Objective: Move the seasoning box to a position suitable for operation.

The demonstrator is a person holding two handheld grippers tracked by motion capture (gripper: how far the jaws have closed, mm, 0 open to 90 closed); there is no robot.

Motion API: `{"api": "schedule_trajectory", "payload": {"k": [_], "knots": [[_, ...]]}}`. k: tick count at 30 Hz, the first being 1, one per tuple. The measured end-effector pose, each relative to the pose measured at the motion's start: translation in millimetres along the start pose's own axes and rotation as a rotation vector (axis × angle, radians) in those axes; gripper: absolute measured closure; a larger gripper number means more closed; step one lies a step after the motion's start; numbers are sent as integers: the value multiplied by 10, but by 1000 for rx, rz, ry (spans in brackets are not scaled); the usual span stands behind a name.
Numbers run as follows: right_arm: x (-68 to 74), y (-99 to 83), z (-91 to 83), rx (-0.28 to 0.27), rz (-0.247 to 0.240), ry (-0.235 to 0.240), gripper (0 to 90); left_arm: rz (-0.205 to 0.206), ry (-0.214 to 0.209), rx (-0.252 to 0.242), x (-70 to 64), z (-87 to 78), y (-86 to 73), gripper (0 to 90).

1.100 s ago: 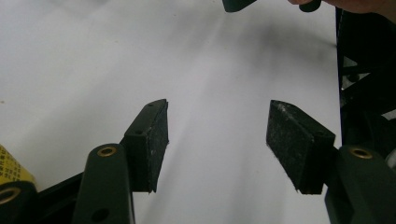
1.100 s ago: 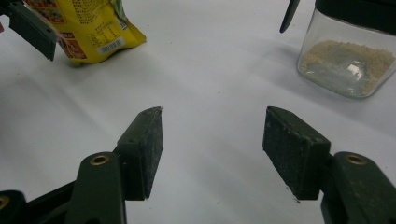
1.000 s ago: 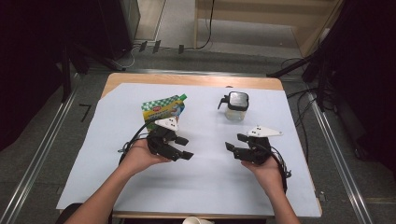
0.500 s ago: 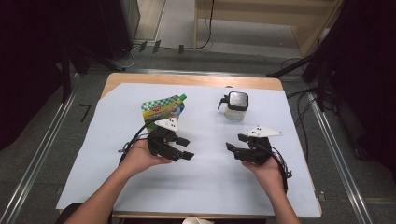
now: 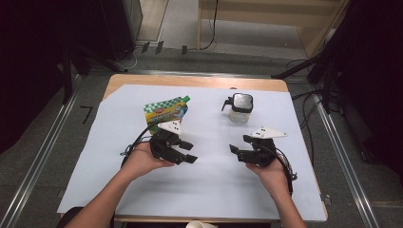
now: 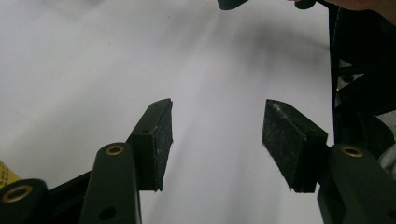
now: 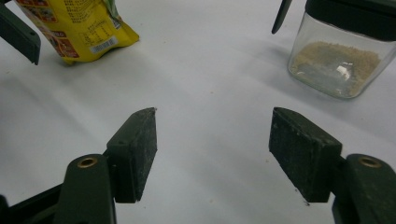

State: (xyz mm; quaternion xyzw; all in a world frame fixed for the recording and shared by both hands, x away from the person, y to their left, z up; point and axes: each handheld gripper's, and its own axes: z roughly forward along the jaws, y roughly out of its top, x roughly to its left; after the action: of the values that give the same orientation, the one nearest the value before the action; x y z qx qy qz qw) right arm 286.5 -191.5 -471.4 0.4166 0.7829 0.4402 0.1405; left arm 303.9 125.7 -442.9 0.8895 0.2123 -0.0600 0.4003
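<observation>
A green and yellow spouted pouch (image 5: 166,112) lies flat on the white sheet at the back left; its yellow corner (image 7: 77,30) appears at the top left of the right gripper view. A clear jar with a black lid (image 5: 240,108) stands at the back right, brown powder (image 7: 336,63) in its bottom. My left gripper (image 5: 190,153) is held just in front of the pouch, open (image 6: 217,140), with only bare sheet between its jaws. My right gripper (image 5: 236,152) is held in front of the jar, open (image 7: 215,149) and holding nothing. The two grippers point toward each other.
A white sheet (image 5: 204,190) covers most of the wooden table (image 5: 142,80). Metal rails (image 5: 40,156) run along the floor on both sides. Cables (image 5: 309,137) and dark stands sit off the right edge. A white cup rim (image 5: 200,224) shows at the front edge.
</observation>
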Motion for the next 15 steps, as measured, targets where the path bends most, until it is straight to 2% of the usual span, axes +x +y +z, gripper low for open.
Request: {"api": "schedule_trajectory", "payload": {"k": [5,9,15], "knots": [[-28,13,39,-1,4,-10,332,8,-3,5,-26,6,13,434],[-69,44,114,4,13,-37,336,21,-8,7,-49,14,24,433],[-203,114,240,12,47,-85,345,17,-14,14,-40,19,21,431]]}}
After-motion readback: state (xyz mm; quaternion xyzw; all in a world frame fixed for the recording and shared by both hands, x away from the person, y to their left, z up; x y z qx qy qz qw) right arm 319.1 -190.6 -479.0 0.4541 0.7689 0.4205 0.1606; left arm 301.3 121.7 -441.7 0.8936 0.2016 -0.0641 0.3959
